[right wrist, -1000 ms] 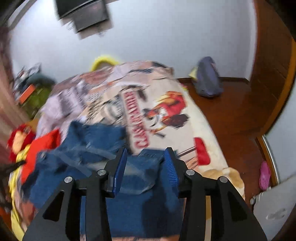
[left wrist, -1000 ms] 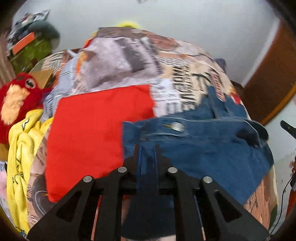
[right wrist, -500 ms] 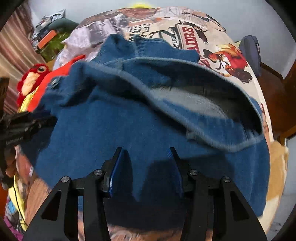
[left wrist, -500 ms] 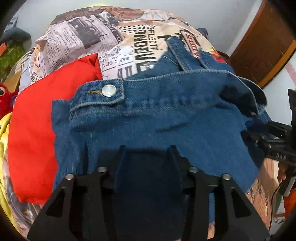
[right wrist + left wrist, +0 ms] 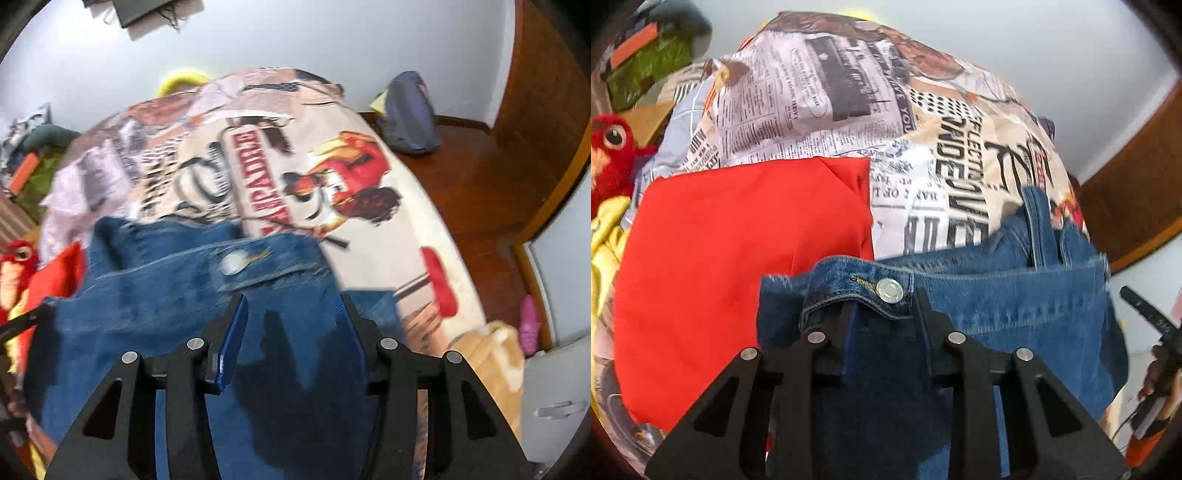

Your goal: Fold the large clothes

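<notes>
A pair of blue denim jeans (image 5: 1015, 306) lies bunched on a bed with a newspaper-print cover (image 5: 849, 110). Its waistband with a metal button (image 5: 889, 290) sits right at my left gripper (image 5: 884, 317). The left gripper's jaws stand apart, with denim between and under them. In the right wrist view the jeans (image 5: 155, 295) lie under my right gripper (image 5: 291, 306), which is open over the cloth, with a button (image 5: 232, 263) just ahead of it.
A folded red cloth (image 5: 738, 266) lies left of the jeans. A red plush toy (image 5: 609, 147) and yellow cloth (image 5: 602, 251) sit at the bed's left edge. Wooden floor (image 5: 480, 184) with a grey bag (image 5: 406, 110) lies to the right.
The left gripper was shut on denim a second ago, then opened. Both grippers dipped low over the jeans and have since lifted back. The waistband now lies at the left fingertips.
</notes>
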### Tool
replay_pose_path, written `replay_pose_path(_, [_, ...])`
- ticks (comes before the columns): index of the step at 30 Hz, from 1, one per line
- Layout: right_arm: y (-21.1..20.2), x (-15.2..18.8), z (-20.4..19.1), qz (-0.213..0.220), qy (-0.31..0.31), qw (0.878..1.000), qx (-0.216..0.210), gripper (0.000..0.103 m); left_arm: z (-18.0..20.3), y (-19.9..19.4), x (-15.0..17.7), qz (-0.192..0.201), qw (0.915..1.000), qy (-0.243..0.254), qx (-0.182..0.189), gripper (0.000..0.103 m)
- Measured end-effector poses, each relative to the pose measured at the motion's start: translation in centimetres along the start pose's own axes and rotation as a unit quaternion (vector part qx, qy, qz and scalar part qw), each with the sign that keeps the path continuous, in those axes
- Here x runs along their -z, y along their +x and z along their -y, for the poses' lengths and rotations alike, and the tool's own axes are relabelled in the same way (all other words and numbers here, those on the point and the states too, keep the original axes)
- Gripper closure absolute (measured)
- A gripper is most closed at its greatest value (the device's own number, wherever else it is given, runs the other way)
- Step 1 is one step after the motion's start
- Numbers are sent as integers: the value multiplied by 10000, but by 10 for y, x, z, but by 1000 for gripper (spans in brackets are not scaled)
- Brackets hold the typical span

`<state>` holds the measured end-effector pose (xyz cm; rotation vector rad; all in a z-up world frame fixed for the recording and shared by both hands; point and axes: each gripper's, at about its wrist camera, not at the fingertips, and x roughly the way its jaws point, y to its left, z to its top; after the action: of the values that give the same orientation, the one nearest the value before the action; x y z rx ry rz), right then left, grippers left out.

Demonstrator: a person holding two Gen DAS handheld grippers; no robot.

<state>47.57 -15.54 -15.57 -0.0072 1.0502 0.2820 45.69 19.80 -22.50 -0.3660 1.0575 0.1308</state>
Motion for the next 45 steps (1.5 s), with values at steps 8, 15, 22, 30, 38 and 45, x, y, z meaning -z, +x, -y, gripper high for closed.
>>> replay_pose_path(8, [-8, 73, -58, -512, -1108, 9912, -506, 43, 47, -20, 70, -59, 9913, 1297, -194, 41])
replay_pose_path(15, [-22, 128, -56, -115, -1548, 9876, 225, 21, 22, -39, 126, 88, 9938, 1055, -346, 11])
replay_pose_path(22, [-52, 142, -42, -301, -1339, 9904, 184, 20, -11, -77, 155, 221, 9964, 668, -475, 11])
replay_pose_path(30, [-81, 151, -44, 10, -1325, 9909, 254, 20, -48, -93, 175, -67, 9996, -263, -49, 11])
replay_pose_path(38, [-87, 155, -48, 124, -1352, 9902, 328, 20, -76, -72, 176, -366, 9705, -1678, 1690, 11])
replay_pose_path(45, [-80, 154, -49, 25, -1276, 9913, 313, 20, -80, -32, 160, -432, 9507, -2316, 2016, 18])
